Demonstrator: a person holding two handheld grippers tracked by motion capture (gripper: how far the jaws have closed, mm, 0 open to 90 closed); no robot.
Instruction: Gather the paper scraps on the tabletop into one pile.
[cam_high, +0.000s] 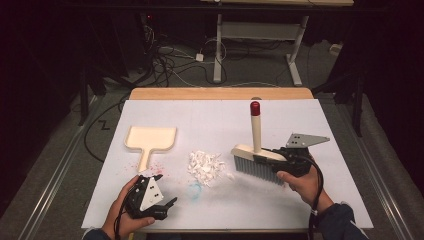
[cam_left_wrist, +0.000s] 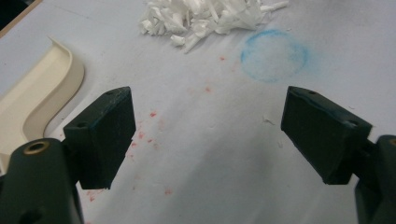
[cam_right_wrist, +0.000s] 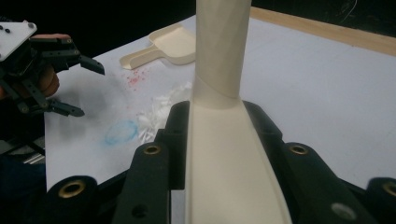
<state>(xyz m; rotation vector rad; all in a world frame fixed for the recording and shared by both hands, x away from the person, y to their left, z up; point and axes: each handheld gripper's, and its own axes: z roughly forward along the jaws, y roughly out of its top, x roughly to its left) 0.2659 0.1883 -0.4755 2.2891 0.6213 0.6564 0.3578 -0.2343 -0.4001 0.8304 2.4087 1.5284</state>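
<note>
1. Brush (cam_high: 256, 159) stands bristles-down right of the counter (cam_high: 320, 200) middle, beside the paper shreds (cam_high: 205, 167), clenched in the right tool (cam_high: 265, 156).
2. Left tool (cam_high: 167, 192), near the front edge, gapes with nothing between.
3. Dustpan (cam_high: 150, 140) lies left; no readable writing.

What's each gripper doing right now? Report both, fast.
Left gripper: open, nothing between its jaws, near the dustpan.
Right gripper: shut on the brush, clamping its cream back beside the paper scraps.
</note>
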